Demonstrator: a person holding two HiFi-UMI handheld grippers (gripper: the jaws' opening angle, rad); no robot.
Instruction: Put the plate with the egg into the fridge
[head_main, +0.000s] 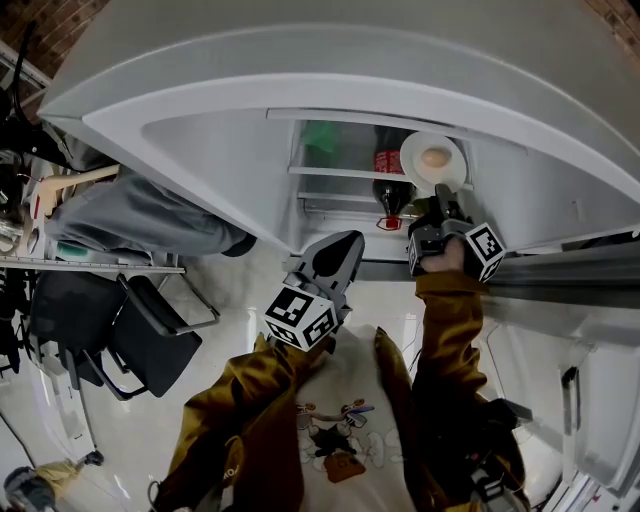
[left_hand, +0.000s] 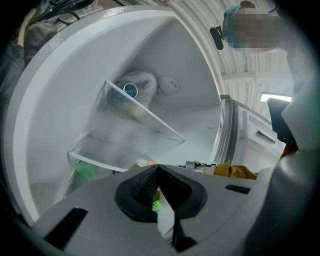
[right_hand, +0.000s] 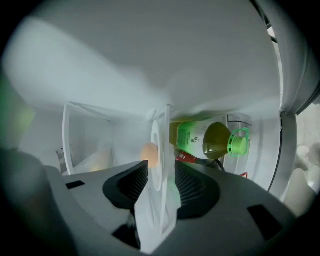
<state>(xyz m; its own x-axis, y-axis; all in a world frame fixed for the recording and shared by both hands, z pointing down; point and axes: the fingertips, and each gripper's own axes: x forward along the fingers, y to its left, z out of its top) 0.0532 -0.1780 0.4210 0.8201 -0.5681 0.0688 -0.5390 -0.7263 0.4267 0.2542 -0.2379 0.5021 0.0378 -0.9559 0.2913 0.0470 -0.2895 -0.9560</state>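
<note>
The left gripper (left_hand: 157, 170) jaws are closed and empty, and the right gripper (right_hand: 161, 170) jaws are open around the rim of the stiff, probably slippery plate (right_hand: 159, 135), whose egg (right_hand: 149, 153) may roll.

Bright white fridge (head_main: 230, 160) interior, soft shadows; fisheye warp, dark vignetted corners; near surfaces blurred.

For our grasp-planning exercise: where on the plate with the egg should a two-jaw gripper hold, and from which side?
Probably the plate by its thin near rim, from the open fridge front, one jaw on each face. The egg sits mid-plate and a bottle stands beside, leaving the front edge free.
</note>
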